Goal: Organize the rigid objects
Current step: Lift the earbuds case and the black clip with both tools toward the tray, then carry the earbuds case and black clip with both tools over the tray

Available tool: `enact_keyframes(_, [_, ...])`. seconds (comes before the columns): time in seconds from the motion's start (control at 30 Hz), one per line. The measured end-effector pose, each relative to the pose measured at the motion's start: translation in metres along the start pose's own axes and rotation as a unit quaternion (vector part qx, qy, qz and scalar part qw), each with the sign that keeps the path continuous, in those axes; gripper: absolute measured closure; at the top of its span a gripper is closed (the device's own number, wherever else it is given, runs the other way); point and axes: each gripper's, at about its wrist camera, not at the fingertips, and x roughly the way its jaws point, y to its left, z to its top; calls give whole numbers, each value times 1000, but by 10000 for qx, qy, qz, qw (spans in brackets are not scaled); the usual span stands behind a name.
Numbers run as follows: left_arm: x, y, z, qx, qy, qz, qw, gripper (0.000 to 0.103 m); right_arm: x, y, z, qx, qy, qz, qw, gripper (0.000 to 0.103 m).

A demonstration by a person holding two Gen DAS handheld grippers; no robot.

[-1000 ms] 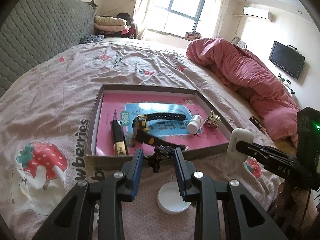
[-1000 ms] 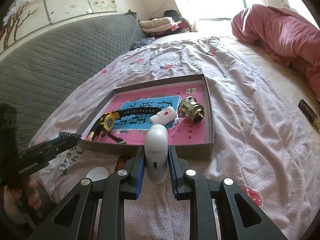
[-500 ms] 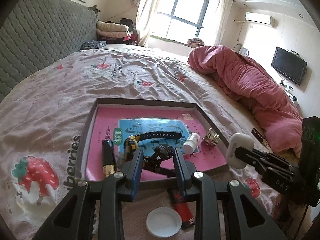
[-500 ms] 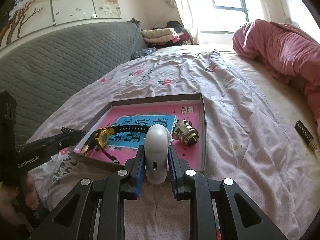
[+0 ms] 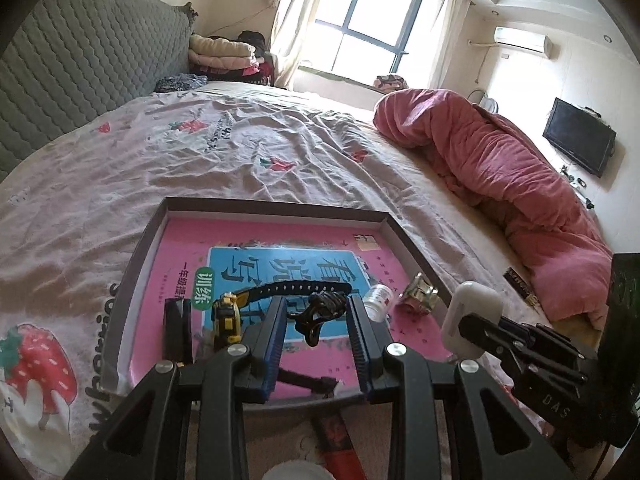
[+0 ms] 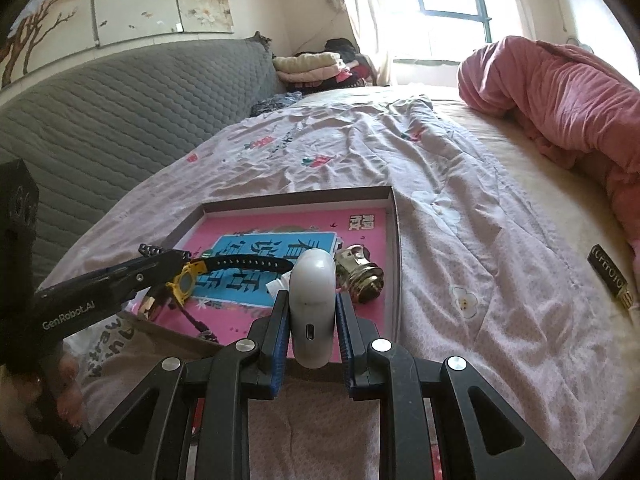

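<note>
**Both hands over the tray, each with something between the fingers**

My right gripper (image 6: 311,320) is clamped on the white case (image 6: 312,300): it stands upright between the blue pads, rounded top forward, a small port facing the camera. The same case (image 5: 472,318) shows in the left view, sticking out past the right fingertips at the tray's near right corner.

My left gripper (image 5: 316,320) has the black clip (image 5: 322,312) between its fingers, up near the tips. The pads stand wider than the clip (there is a gap on both sides), so I cannot tell whether they grip it or it simply hangs or lies there. The fingers are apart.

Past the fingers lies the tray (image 5: 276,210), a shallow box with a pink and blue printed floor, on the bedsheet (image 5: 240,160). In it: the watch (image 5: 228,316) with a yellow face and black strap, partly behind my left finger; a dark bar (image 5: 178,332) to its left, gold at one end in the right view; a small white bottle (image 5: 378,298), mostly hidden by the case in the right view; and a gold metal piece (image 6: 360,272) just beside it.

Below my left gripper, a red object (image 5: 338,436) and a white lid (image 5: 296,472) are cut off by the frame. A dark strip (image 6: 610,274) lies on the sheet, well apart from the tray, near the pink quilt (image 5: 520,184).
</note>
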Motion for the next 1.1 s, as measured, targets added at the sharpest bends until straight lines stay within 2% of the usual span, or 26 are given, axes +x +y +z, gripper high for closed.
enact_keyframes(0.4, [27,-5,-3,140,280,330,9990,72,17,3,6,-189,66,-56,9998,81])
enact_keyframes(0.73, [40,-10,-7,233,423,431,9979,72,20,-1,8,-166,93,-161,9997,81])
enact_keyframes(1.1, [51,-12,-12,312,685,613,9953,72,22,0,8,-201,150,-49,9997,81])
